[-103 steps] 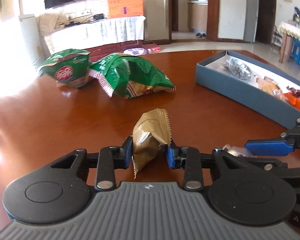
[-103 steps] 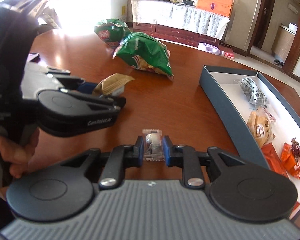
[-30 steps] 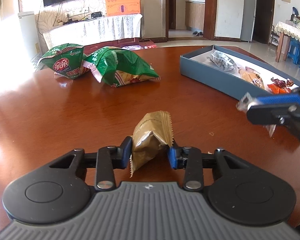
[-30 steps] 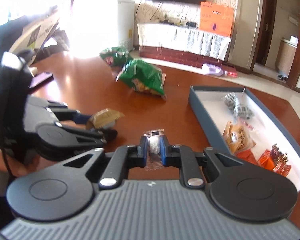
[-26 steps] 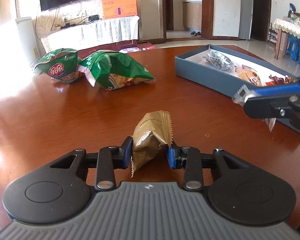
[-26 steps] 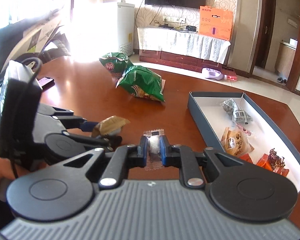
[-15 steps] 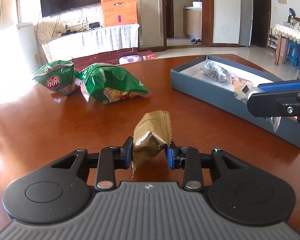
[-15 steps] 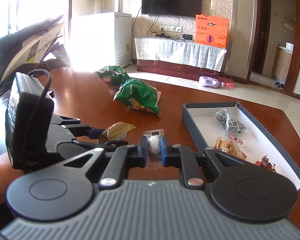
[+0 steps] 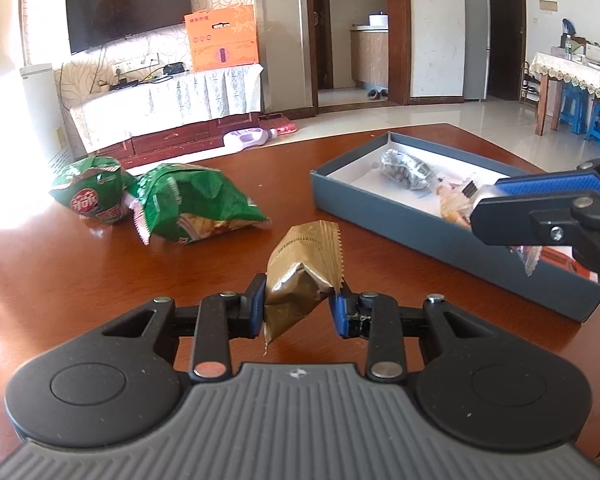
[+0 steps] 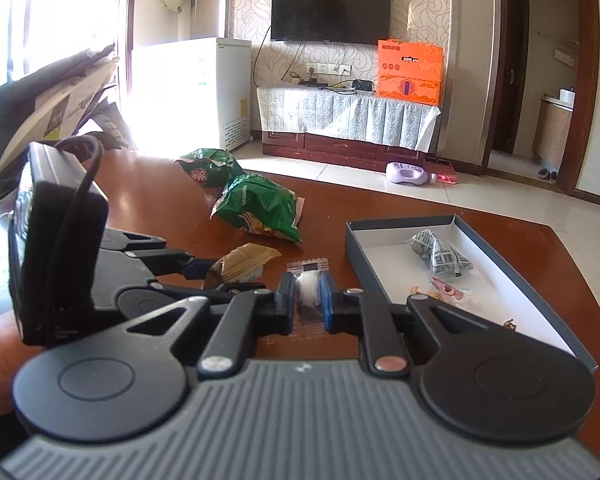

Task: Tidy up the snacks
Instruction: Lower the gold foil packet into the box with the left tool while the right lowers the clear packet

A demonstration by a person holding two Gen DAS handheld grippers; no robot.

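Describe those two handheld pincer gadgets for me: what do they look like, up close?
Both match: a ribbed grey front plate, flanked by two round black discs, with black linkage bars on silver rivets leading to blue-padded fingers. The left gripper and right gripper share this build. Seen from the right wrist view, the left gripper carries a boxy black camera block with a black cable looping from its top.

Table — chip bags, box.

A home living room: wall-mounted television, cloth-draped cabinet, white freezer, tiled floor.
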